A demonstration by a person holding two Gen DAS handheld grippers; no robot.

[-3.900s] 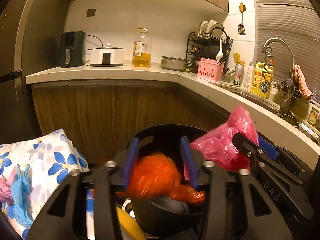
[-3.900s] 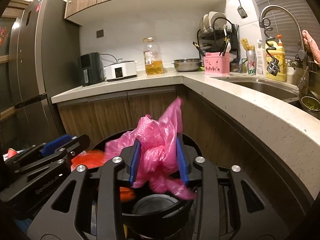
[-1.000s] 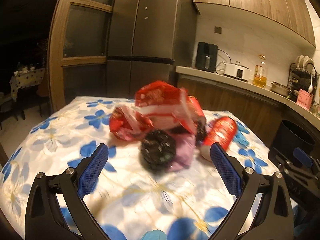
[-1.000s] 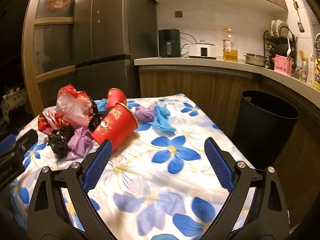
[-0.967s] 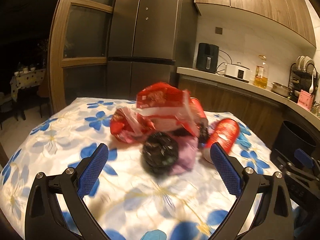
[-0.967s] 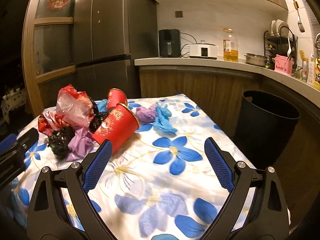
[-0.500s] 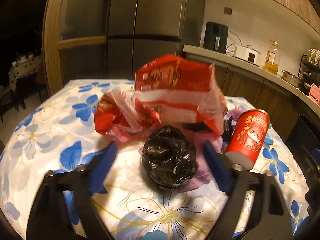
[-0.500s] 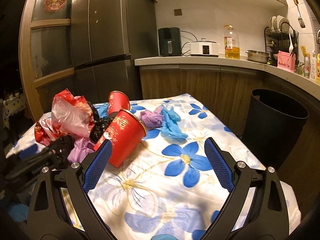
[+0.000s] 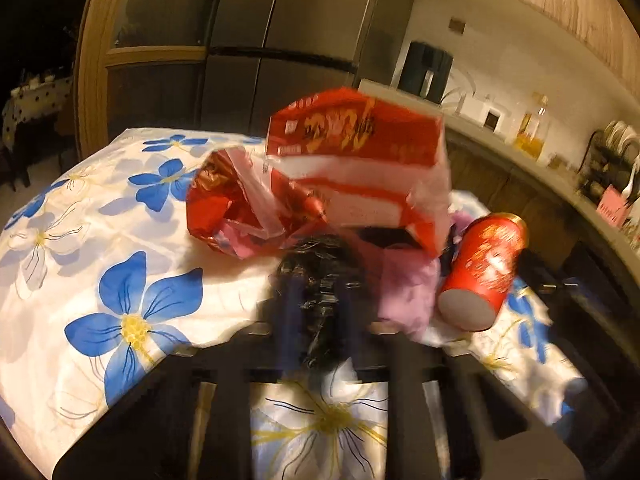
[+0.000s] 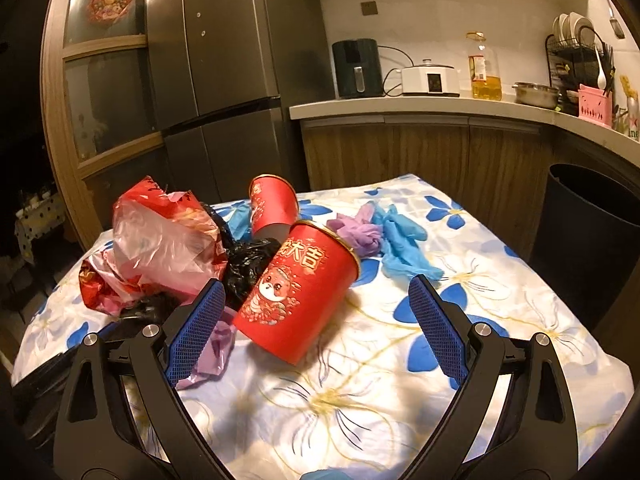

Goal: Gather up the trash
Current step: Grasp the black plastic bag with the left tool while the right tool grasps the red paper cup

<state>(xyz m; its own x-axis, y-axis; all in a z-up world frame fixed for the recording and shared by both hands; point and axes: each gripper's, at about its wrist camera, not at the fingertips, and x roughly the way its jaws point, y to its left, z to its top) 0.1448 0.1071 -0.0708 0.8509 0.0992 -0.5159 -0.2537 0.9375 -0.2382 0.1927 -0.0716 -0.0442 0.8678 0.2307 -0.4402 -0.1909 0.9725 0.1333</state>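
A heap of trash lies on the flowered tablecloth [image 9: 100,240]. In the left wrist view a crumpled black plastic bag [image 9: 320,264] sits in front of a red snack wrapper [image 9: 352,160], with a pink-purple bag [image 9: 408,284] and a tipped red paper cup [image 9: 484,264] to its right. My left gripper [image 9: 318,292] is closing, blurred, with its fingers pressing both sides of the black bag. My right gripper [image 10: 314,284] stands open just short of the red cup [image 10: 300,288], which lies on its side. A second red cup [image 10: 272,204] lies behind it.
Blue gloves [image 10: 404,240] and a purple glove [image 10: 356,232] lie further back on the cloth [image 10: 400,380]. A black bin [image 10: 588,232] stands on the floor right of the table. Fridge and kitchen counter are behind.
My left gripper moved in and down onto the heap, and its wide jaws closed around the black bag. My right gripper drew closer to the red cup, still open.
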